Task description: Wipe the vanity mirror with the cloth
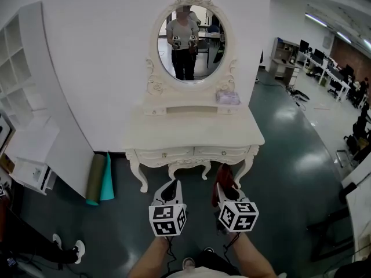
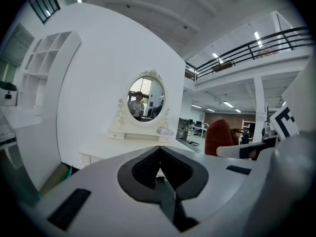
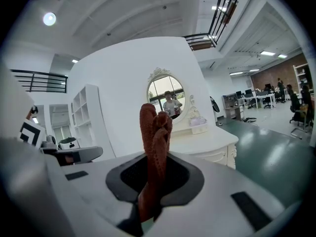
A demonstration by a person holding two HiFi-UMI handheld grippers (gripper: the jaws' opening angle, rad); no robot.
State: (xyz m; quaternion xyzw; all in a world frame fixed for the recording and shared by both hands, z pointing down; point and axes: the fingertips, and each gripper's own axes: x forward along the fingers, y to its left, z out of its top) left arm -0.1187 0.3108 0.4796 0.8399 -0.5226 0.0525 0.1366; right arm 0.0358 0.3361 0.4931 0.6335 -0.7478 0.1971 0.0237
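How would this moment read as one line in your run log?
right gripper: shut on cloth | left gripper: shut, empty | vanity mirror: ahead, not yet touched

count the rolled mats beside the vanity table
2. An olive mat and a teal mat sit side by side on the floor, just left of the vanity table, by the white wall panel. More could be hidden behind that panel.
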